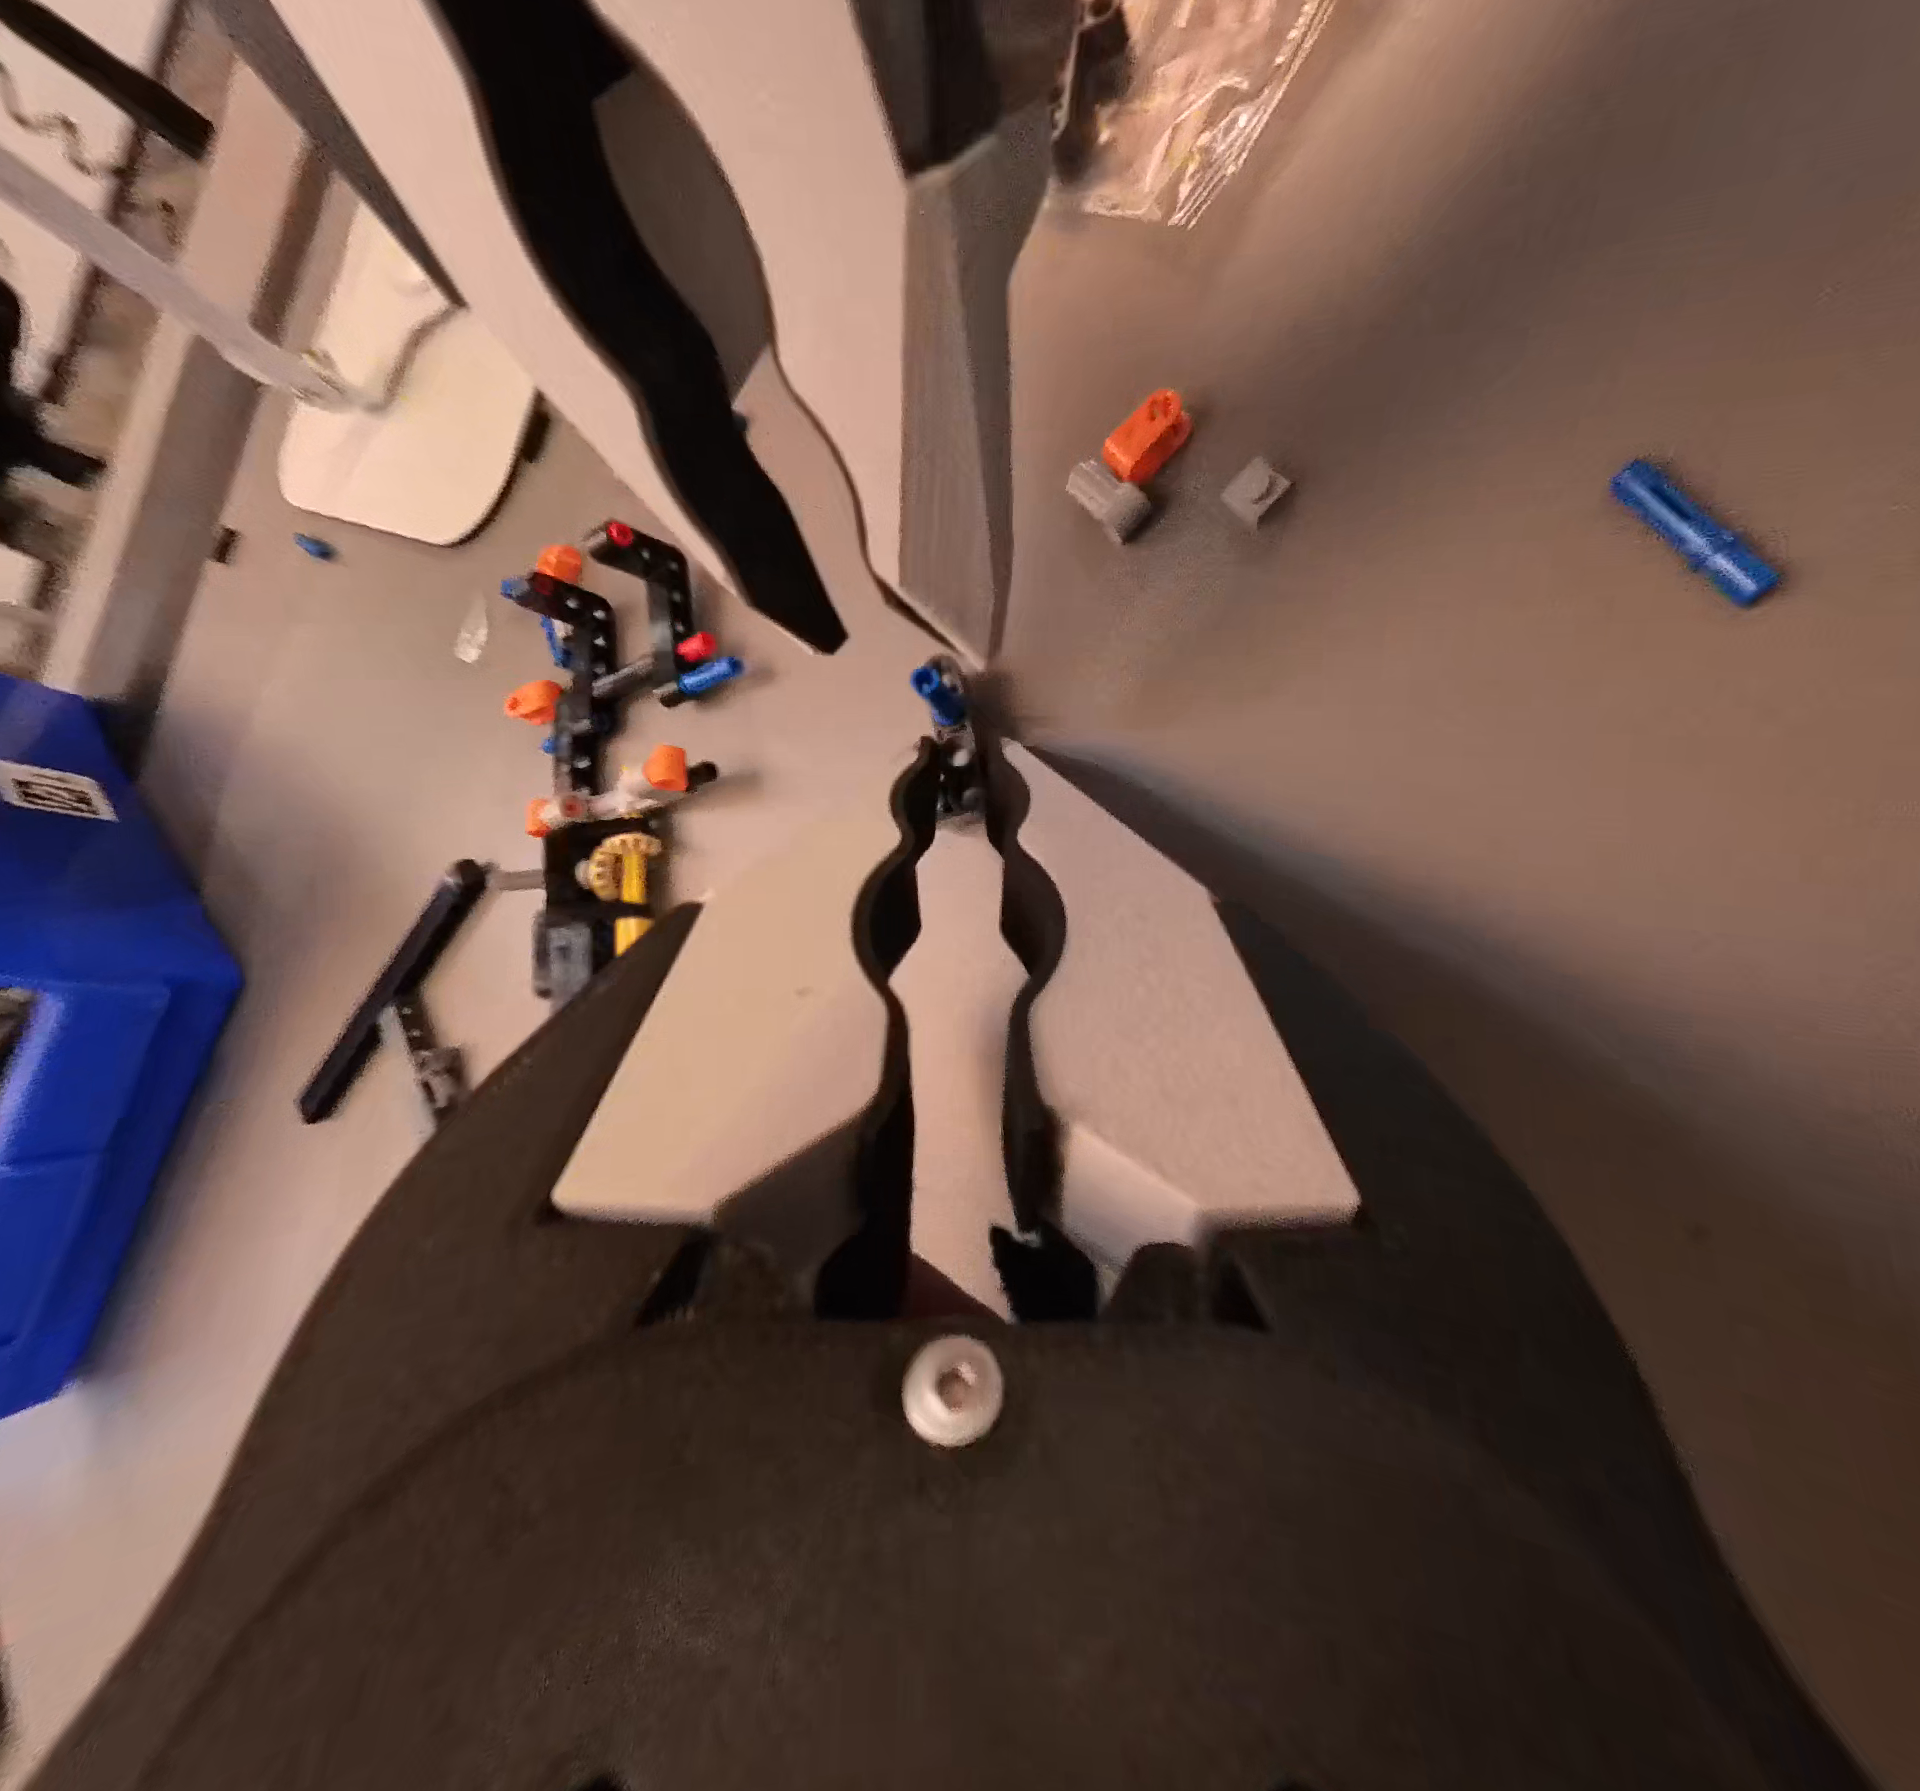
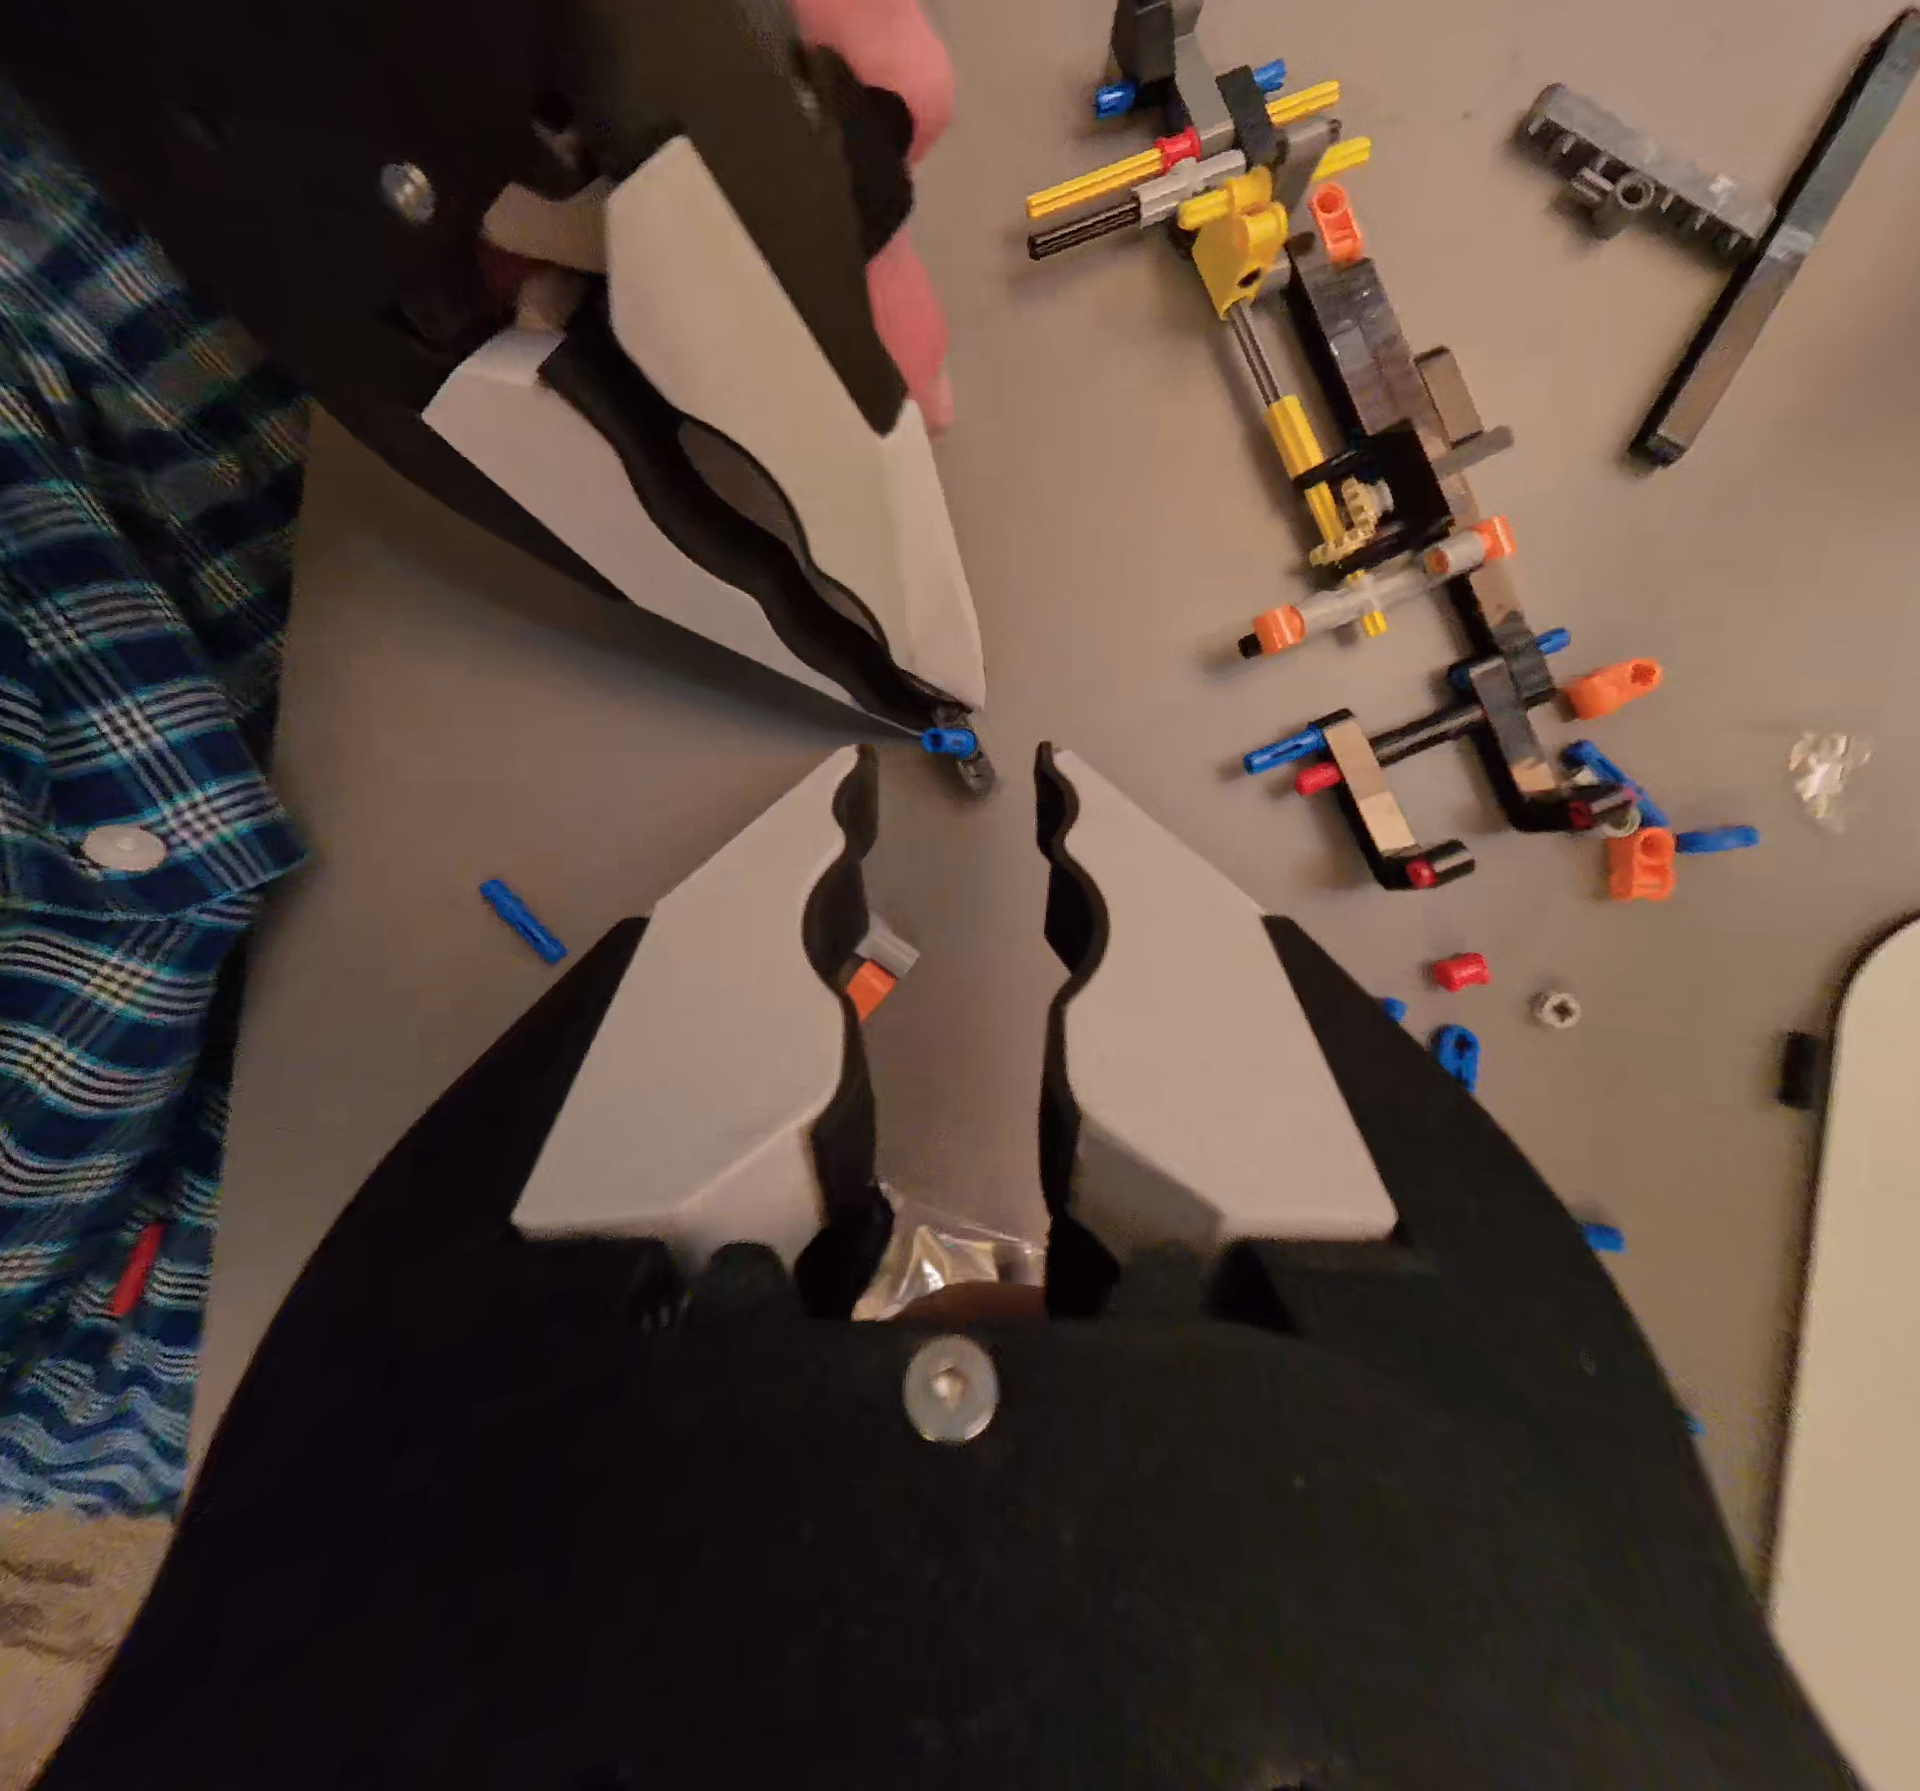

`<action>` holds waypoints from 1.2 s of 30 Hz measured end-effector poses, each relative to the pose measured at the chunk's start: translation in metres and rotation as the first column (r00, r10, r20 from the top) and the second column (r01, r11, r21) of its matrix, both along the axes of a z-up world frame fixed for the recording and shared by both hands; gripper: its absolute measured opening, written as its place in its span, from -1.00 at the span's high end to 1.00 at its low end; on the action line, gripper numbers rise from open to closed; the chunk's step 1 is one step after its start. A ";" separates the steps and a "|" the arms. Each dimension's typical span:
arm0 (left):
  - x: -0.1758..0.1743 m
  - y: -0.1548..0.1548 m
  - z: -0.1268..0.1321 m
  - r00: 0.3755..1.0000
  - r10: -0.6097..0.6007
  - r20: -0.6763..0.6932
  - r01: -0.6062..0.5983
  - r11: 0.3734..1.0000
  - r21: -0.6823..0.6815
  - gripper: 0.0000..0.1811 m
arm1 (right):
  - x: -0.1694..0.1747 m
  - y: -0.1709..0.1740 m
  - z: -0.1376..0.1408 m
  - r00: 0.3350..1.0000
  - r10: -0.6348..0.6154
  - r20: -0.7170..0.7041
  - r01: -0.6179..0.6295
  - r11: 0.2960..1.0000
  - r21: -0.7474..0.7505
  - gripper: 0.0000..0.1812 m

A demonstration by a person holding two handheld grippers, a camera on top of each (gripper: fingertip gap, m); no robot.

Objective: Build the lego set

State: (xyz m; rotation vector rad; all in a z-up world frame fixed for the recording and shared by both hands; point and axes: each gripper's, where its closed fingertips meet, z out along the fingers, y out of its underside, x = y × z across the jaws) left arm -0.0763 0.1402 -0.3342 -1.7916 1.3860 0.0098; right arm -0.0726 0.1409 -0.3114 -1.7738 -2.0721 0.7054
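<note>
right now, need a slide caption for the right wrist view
Open right tool faces the left tool pinching a small dark piece with a blue pin, the partly built lego model alongside.

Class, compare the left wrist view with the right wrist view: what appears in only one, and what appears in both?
Only the left wrist view shows the blue bin and the clear plastic bag. Only the right wrist view shows the plaid sleeve, the hand and the yellow axles. Both show the left gripper shut on the small blue-pinned piece, the open right gripper and the partly built model.
</note>
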 end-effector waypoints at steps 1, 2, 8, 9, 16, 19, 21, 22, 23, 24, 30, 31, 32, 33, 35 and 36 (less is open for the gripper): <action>0.000 0.001 0.002 1.000 -0.006 -0.017 0.007 0.999 0.036 0.93 | 0.001 0.001 0.001 1.000 -0.019 -0.019 0.019 0.999 -0.029 0.67; 0.000 0.001 0.004 1.000 -0.012 -0.026 0.013 0.998 0.065 0.93 | 0.001 0.002 0.004 0.998 -0.041 -0.045 0.038 0.998 -0.056 0.66; 0.003 0.010 0.057 0.999 -0.030 -0.017 0.034 0.954 0.298 0.94 | 0.004 0.010 0.038 0.956 -0.199 -0.214 0.149 0.962 -0.230 0.51; 0.005 0.011 0.066 0.999 -0.033 -0.012 0.035 0.942 0.333 0.94 | 0.003 0.011 0.047 0.940 -0.232 -0.251 0.162 0.948 -0.273 0.49; 0.011 0.017 0.117 0.998 -0.037 -0.047 0.057 0.836 0.546 0.94 | 0.004 0.015 0.104 0.822 -0.345 -0.453 0.116 0.880 -0.460 0.57; 0.014 0.017 0.130 0.996 -0.030 -0.084 0.075 0.783 0.617 0.94 | 0.006 0.014 0.114 0.805 -0.340 -0.487 0.108 0.890 -0.443 0.58; 0.016 0.016 0.138 0.995 -0.031 -0.094 0.085 0.750 0.656 0.94 | 0.008 0.014 0.120 0.792 -0.348 -0.501 0.107 0.888 -0.447 0.52; 0.017 0.015 0.141 0.994 -0.030 -0.102 0.091 0.737 0.670 0.94 | 0.009 0.013 0.122 0.788 -0.347 -0.510 0.099 0.887 -0.450 0.53; 0.019 0.015 0.144 0.993 -0.034 -0.110 0.100 0.724 0.683 0.94 | 0.011 0.011 0.125 0.783 -0.342 -0.519 0.090 0.888 -0.450 0.54; 0.021 0.014 0.146 0.992 -0.038 -0.119 0.110 0.713 0.693 0.94 | 0.012 0.011 0.127 0.775 -0.341 -0.533 0.083 0.890 -0.448 0.54; 0.025 0.015 0.153 0.990 -0.023 -0.141 0.118 0.684 0.720 0.94 | 0.017 0.006 0.137 0.753 -0.323 -0.573 0.049 0.896 -0.441 0.73; 0.025 0.015 0.154 0.990 -0.021 -0.140 0.117 0.680 0.723 0.94 | 0.017 0.006 0.137 0.751 -0.317 -0.579 0.049 0.901 -0.430 0.73; 0.025 0.015 0.156 0.989 -0.018 -0.144 0.119 0.674 0.729 0.94 | 0.017 0.006 0.138 0.751 -0.314 -0.581 0.049 0.904 -0.424 0.73; 0.025 0.016 0.156 0.989 -0.015 -0.147 0.120 0.670 0.732 0.95 | 0.017 0.006 0.138 0.748 -0.314 -0.585 0.051 0.906 -0.420 0.73; 0.025 0.016 0.158 0.990 -0.014 -0.143 0.116 0.667 0.736 0.94 | 0.017 0.006 0.139 0.744 -0.315 -0.589 0.050 0.906 -0.421 0.71; 0.025 0.017 0.158 0.990 -0.012 -0.143 0.114 0.666 0.737 0.94 | 0.017 0.006 0.139 0.740 -0.316 -0.594 0.047 0.905 -0.422 0.73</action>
